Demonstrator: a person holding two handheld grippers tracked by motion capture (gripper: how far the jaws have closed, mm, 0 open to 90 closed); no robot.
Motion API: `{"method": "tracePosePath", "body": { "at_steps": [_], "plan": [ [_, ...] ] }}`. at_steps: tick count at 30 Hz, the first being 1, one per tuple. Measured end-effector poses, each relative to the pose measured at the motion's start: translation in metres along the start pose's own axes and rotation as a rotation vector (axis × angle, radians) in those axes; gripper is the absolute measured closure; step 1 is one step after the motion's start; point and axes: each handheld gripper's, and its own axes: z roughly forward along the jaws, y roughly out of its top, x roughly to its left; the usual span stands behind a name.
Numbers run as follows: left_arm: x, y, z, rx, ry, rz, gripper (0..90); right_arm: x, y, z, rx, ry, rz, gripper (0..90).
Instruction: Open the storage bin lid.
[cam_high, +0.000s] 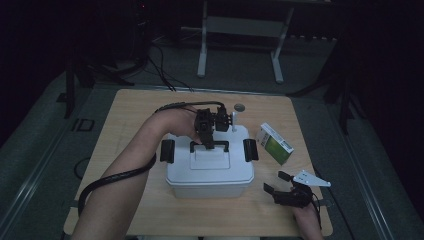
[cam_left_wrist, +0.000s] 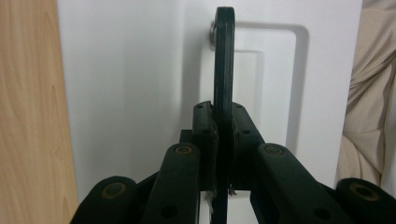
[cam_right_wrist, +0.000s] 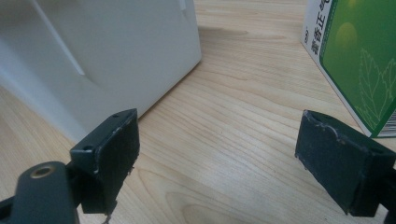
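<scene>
The black plastic carry handle (cam_left_wrist: 223, 70) on the white lidded storage box (cam_high: 210, 167), mid-table, runs side to side, pinched upright between the left gripper's (cam_high: 206, 135) jaws; the right gripper (cam_high: 285, 187), near the table's front right corner, gapes wide and empty

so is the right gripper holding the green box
No, the right gripper has its jaws wide apart over bare table, and the green box stands clear of them.
</scene>
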Motion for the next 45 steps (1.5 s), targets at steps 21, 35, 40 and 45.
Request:
{"method": "tracePosePath", "body": {
  "at_steps": [21, 35, 40, 45],
  "plan": [
    [-0.009, -0.041, -0.020, -0.013, -0.017, -0.059, 83.9, 0.000, 0.000, 0.000, 0.000, -0.003, 0.004, 13.4],
    [-0.017, -0.092, -0.032, -0.008, -0.006, -0.144, 83.9, 0.001, 0.001, 0.001, 0.004, -0.007, 0.004, 13.4],
    [-0.020, -0.116, -0.037, -0.026, -0.005, -0.188, 83.9, 0.000, 0.001, 0.001, 0.006, -0.009, 0.007, 13.4],
    [-0.022, -0.131, -0.038, -0.029, -0.008, -0.210, 83.9, 0.001, 0.001, 0.001, 0.009, -0.009, 0.004, 13.4]
  ]
}}
